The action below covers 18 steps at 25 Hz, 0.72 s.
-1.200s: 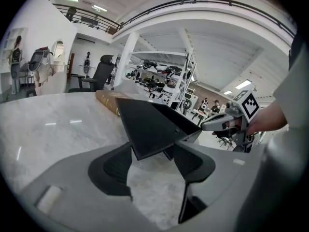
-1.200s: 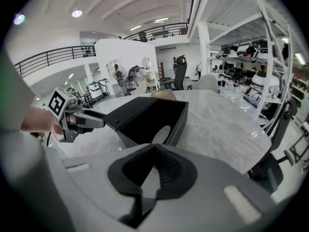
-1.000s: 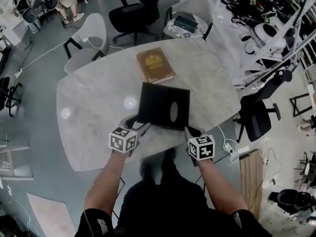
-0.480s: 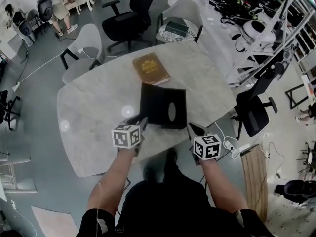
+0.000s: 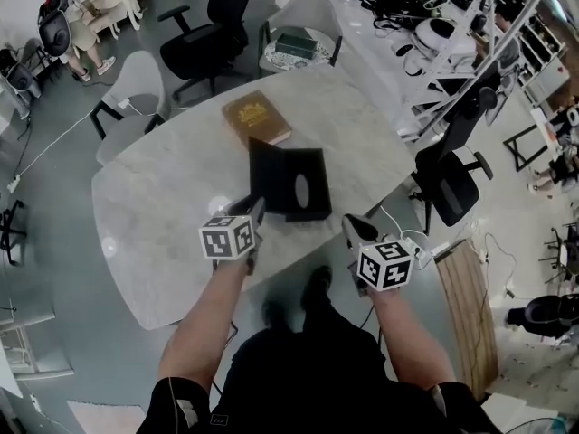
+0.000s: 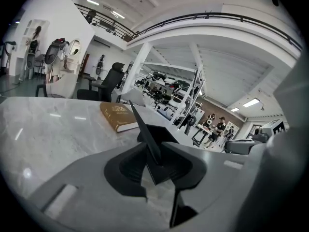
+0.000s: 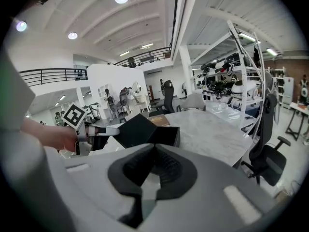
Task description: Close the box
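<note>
A black box (image 5: 303, 186) lies open on the marble table (image 5: 163, 197), near its front edge. Its lid (image 6: 145, 129) stands tilted up at the box's left side. My left gripper (image 6: 154, 151) has just been closing and is now shut on the lid's near corner. In the head view the left gripper (image 5: 257, 211) is at the box's near-left corner. My right gripper (image 5: 348, 227) hangs off the near-right corner, apart from the box, its pads together with nothing between them. The right gripper view (image 7: 154, 151) shows the box (image 7: 149, 133) ahead, with the left gripper (image 7: 104, 129) holding the raised lid.
A brown book (image 5: 256, 117) lies just beyond the box. A white chair (image 5: 136, 93) and a black office chair (image 5: 204, 30) stand at the table's far side, another black chair (image 5: 448, 188) at its right. Shelving with gear fills the upper right.
The lid, lying flat and open before, now stands tilted up in the left gripper, whose jaws have come together on it. Both grippers have risen, and the right one has drawn back from the box.
</note>
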### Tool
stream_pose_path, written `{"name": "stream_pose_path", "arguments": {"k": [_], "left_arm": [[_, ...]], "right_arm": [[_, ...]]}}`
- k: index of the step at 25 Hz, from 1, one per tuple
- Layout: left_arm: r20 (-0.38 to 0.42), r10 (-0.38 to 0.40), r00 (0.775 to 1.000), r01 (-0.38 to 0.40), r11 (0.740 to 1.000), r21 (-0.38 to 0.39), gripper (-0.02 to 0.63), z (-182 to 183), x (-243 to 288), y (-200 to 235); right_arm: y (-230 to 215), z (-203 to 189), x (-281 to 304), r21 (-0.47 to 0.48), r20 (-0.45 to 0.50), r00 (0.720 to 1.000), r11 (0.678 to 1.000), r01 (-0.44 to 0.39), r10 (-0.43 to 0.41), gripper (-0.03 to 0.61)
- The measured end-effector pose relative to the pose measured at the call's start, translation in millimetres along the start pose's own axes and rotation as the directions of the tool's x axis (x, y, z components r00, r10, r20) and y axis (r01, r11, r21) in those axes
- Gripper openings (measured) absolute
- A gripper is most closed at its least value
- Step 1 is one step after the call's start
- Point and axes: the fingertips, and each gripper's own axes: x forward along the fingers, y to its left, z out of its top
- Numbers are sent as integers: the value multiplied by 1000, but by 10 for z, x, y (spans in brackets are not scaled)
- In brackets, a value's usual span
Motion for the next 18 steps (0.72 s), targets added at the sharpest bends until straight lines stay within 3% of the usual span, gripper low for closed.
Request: {"name": "stream_pose_path", "arguments": {"k": [8, 18], "left_arm": [[37, 22, 999, -23, 999, 29, 81, 79, 37, -272], [76, 174, 982, -178, 982, 56, 58, 172, 200, -702]], "right_arm": [[-143, 197, -250, 33, 72, 997, 999, -28, 26, 5], [-619, 379, -218, 62, 98, 982, 984, -167, 161, 5]]}}
